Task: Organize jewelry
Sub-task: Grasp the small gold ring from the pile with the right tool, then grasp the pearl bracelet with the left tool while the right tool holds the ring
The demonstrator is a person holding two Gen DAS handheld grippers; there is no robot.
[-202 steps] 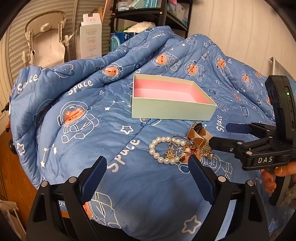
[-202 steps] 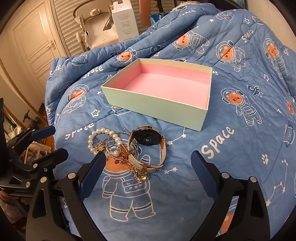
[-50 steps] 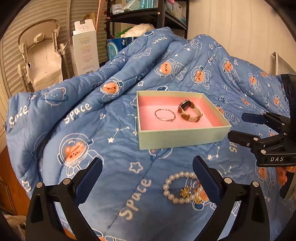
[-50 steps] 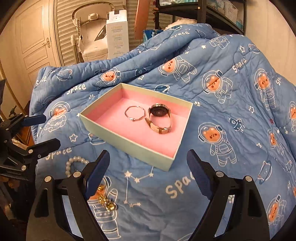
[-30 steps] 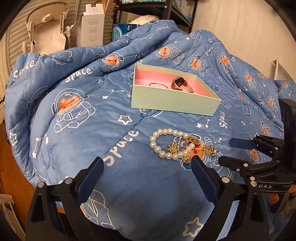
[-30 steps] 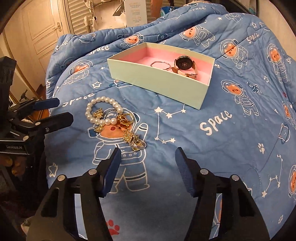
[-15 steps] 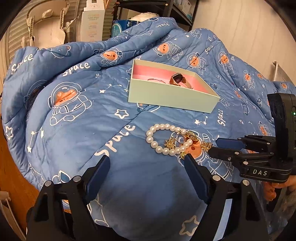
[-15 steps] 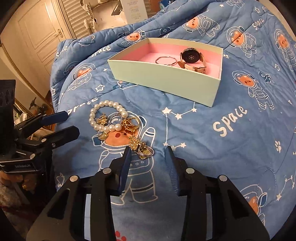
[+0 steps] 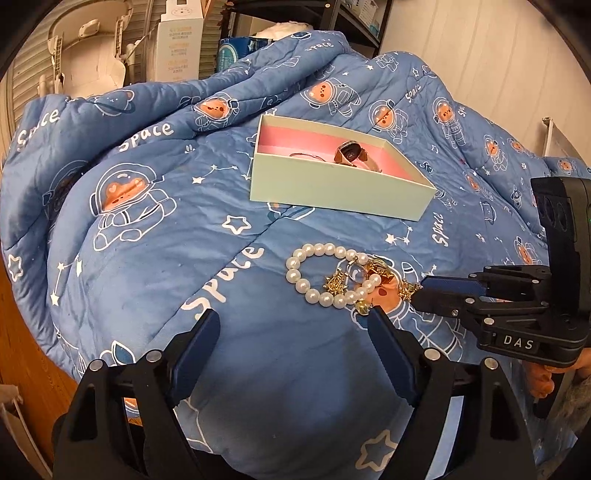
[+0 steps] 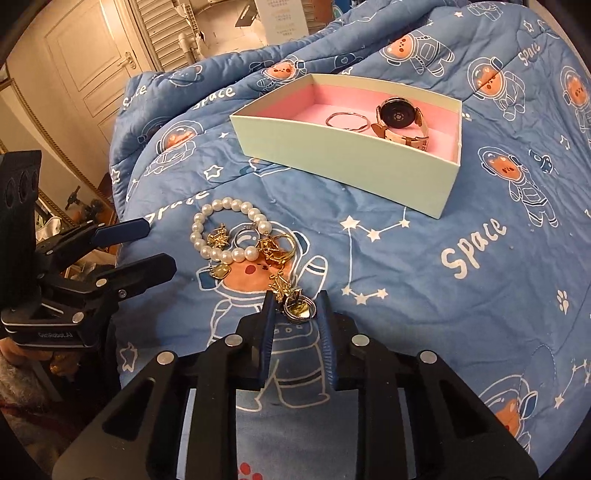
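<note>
A pale green box with a pink floor (image 10: pixel 343 155) (image 9: pixel 332 188) sits on the blue quilt. A watch (image 10: pixel 400 114) and a thin bangle (image 10: pixel 345 120) lie in it. A pearl bracelet (image 10: pixel 225 230) (image 9: pixel 321 275) lies in front of the box amid gold trinkets (image 10: pixel 273 253). My right gripper (image 10: pixel 294 308) has its jaws closing around a small ring with a gold charm (image 10: pixel 299 308) at the end of the trinket pile; it also shows in the left wrist view (image 9: pixel 423 291). My left gripper (image 9: pixel 291 332) is open and empty, short of the bracelet.
The blue space-print quilt (image 9: pixel 166 229) covers the whole bed and drops off at the left edge. A white carton (image 9: pixel 181 40) and a shelf (image 9: pixel 306 22) stand behind the bed. A door (image 10: pixel 92 66) is at far left.
My right gripper has narrowed its jaws and moved forward onto the ring at the near end of the trinkets. My left gripper has crept a little closer to the bracelet.
</note>
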